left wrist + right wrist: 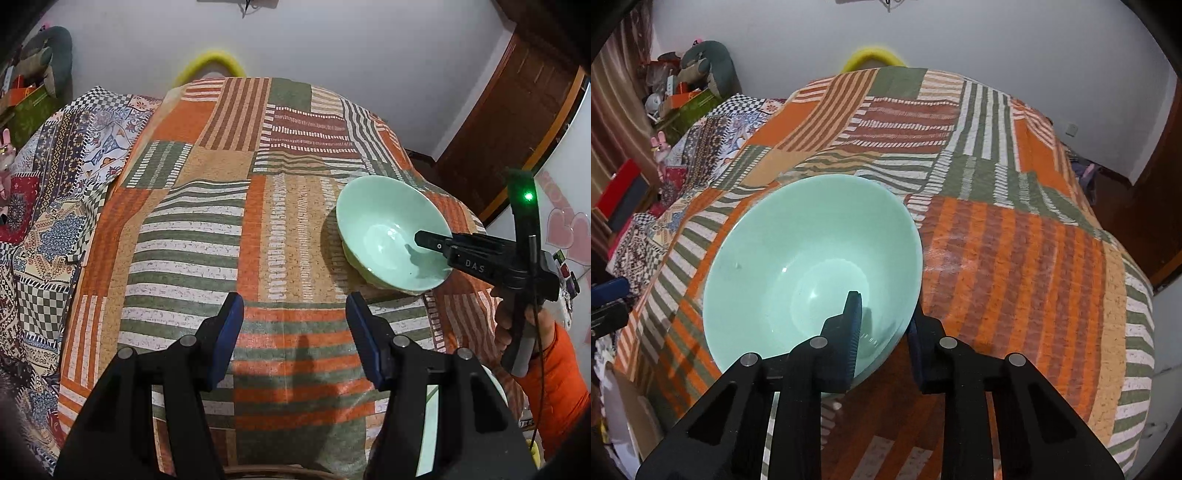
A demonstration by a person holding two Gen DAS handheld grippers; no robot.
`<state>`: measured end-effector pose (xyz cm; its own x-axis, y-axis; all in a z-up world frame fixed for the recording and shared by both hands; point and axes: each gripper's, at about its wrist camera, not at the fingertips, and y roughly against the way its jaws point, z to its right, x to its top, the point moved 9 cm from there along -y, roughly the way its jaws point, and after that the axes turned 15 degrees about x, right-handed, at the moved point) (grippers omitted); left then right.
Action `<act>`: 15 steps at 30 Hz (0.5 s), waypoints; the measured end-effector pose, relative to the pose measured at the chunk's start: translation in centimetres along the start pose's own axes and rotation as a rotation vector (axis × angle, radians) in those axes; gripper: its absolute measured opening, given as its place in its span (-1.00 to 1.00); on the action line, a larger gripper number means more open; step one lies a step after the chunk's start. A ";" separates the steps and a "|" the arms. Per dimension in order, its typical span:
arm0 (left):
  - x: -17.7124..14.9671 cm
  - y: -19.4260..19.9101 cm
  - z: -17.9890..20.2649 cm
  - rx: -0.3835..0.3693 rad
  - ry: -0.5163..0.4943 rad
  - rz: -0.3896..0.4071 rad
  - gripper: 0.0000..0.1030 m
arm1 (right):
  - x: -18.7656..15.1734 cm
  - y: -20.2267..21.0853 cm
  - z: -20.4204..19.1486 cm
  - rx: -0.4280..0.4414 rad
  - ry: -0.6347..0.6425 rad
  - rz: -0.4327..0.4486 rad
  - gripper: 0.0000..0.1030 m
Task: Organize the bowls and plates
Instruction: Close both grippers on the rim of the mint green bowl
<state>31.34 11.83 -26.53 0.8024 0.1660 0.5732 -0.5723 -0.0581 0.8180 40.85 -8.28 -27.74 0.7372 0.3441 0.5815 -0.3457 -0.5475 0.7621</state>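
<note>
The right hand-held gripper (882, 321) has its two fingers closed over the near rim of a mint-green bowl (798, 258), one finger inside and one outside. The bowl sits on the striped patchwork cloth (1015, 258) covering the desk. The left hand-held gripper (293, 328) hangs wide apart above the cloth, holding nothing.

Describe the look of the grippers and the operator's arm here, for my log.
Both grippers, left and right, are black plastic with dark blue ribbed pads and silver pivot pins. The right one shows white "DAS" lettering, a green LED and a thin black cable. The operator's sleeve is orange.
</note>
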 end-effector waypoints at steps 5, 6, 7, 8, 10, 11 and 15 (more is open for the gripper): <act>0.2 -0.3 0.4 -0.003 -0.001 -0.010 0.11 | -0.4 -0.3 -1.5 0.037 0.035 -0.019 -0.61; 0.2 -0.5 0.4 -0.006 0.001 -0.016 0.11 | -0.5 -0.4 -1.8 0.051 0.038 -0.024 -0.61; 0.1 -0.8 0.5 -0.008 0.003 -0.027 0.11 | -0.7 -0.5 -2.2 0.069 0.043 -0.033 -0.61; 0.0 -1.0 0.6 -0.011 0.003 -0.036 0.11 | -0.9 -0.6 -2.6 0.087 0.048 -0.040 -0.61; -0.2 -1.6 0.8 -0.013 -0.001 -0.056 0.11 | -1.4 -0.9 -3.4 0.114 0.063 -0.053 -0.62; -0.3 -1.8 0.8 -0.012 -0.005 -0.063 0.11 | -1.5 -1.0 -3.8 0.121 0.071 -0.059 -0.62; -0.9 -3.0 0.8 0.000 -0.013 -0.101 0.09 | -2.5 -1.5 -5.4 0.154 0.105 -0.088 -0.63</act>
<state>32.48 11.11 -29.50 0.8584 0.1582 0.4880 -0.4880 -0.0416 0.8718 36.43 -4.23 -28.84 0.6931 0.4692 0.5472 -0.1837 -0.6191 0.7635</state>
